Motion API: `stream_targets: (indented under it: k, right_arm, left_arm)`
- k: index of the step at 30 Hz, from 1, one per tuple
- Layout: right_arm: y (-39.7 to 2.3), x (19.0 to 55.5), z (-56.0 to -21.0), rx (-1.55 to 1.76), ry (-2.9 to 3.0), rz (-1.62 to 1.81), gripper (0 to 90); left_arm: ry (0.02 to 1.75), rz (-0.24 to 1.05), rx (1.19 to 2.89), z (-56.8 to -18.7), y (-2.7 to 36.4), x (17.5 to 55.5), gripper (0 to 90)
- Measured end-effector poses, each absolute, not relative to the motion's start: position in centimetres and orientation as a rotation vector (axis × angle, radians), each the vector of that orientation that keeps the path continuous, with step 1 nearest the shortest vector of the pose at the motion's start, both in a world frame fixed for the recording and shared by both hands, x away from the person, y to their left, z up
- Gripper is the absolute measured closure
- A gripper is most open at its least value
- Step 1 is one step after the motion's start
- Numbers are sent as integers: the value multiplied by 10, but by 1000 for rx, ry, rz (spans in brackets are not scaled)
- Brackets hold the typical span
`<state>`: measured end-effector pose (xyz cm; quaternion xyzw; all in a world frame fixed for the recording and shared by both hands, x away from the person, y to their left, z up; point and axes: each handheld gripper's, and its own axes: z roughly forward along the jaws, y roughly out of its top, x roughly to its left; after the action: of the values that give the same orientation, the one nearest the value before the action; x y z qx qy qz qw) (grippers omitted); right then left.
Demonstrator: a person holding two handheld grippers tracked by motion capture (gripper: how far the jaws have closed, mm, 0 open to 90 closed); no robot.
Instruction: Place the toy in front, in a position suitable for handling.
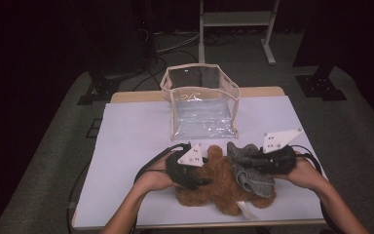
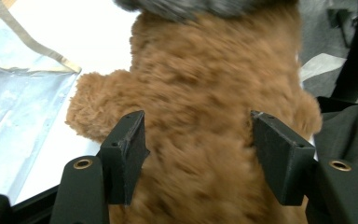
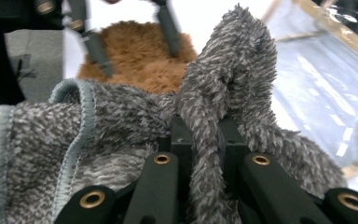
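The table (image 1: 126,136), under its pale sheet, carries three soft or flexible things, and everything can be placed from the one clear bag (image 1: 202,105) standing open-topped at the far middle. Just in front of the bag, on the person's side, lies one brown plush bear (image 1: 214,187), flat on the sheet; it seems to be laid there so its clothing can be worked on or off before packing, though that is a judgement. Draped over the bear's end to the right of the bag's front is one grey fleece garment (image 1: 248,168) with a pale blue hem, bunched up and partly lifted rather than lying flat. Two grippers are at work, one in each hand. The left gripper (image 1: 190,170) sits in front of the bag's left corner, over the bear's body; in the left gripper view its jaws stand apart on either side of the brown fur, not visibly pinching it, so it looks released, probably steadying or letting go of the toy. The right gripper (image 1: 272,158), in front of the bag's right corner, is clenched on a fold of the fleece, likely to pull it along the bear.
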<state>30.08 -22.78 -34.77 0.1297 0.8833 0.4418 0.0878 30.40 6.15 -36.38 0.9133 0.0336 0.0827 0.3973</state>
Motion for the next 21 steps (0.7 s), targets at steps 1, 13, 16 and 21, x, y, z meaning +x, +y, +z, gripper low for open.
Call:
stream_targets:
  k: [1,13,16,21]
  right_arm:
    - [-226,291,-350,356,2644,1327,802]
    - [-259,298,-349,481,2580,1297,800]
    - [-269,298,-357,530,2582,1290,800]
    - [-268,294,-364,539,2550,1378,799]
  left_arm:
    - [70,188,2330,-366,60,303,416]
    - [-12,166,2372,-374,56,292,479]
    - [-15,173,2377,-374,58,293,478]
    - [-4,220,2379,-367,57,292,421]
